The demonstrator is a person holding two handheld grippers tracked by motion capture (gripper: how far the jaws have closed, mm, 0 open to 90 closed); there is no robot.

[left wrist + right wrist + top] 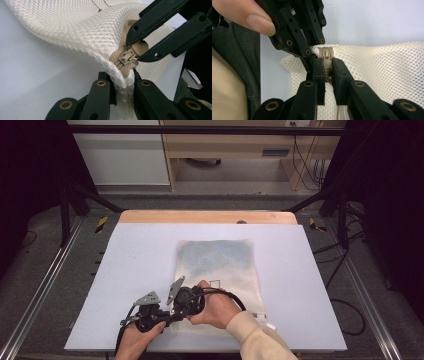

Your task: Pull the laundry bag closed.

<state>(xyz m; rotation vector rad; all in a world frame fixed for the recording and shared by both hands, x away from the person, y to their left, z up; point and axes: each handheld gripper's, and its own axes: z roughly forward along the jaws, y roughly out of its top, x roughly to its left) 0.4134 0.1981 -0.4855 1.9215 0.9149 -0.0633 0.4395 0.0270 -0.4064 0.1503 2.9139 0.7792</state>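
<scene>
Mesh laundry bag [217,270], cream and flat, is seen in the high view lying right of centre on the tabletop [135,260], its near end by the near edge. Both hands are gathered at its near left corner, the left gripper [150,312] just beside the right gripper [187,300], forearms entering from the near edge, the right wrist bent inward.

In the left gripper view, the bag's corner seam [123,85] is pinched between the left fingers [100,92], closed narrowly on the fabric and lifting it off the tabletop. The right gripper's fingers, reaching in from the upper right, are clamped on the tan zipper pull [138,48].

In the right gripper view, the zipper pull [325,56] is held between the closed right fingers [319,72], the left gripper meeting it from above.

The mesh is judged light, soft and floppy; it would bunch unless the seam is anchored beside the small, slippery pull.
</scene>
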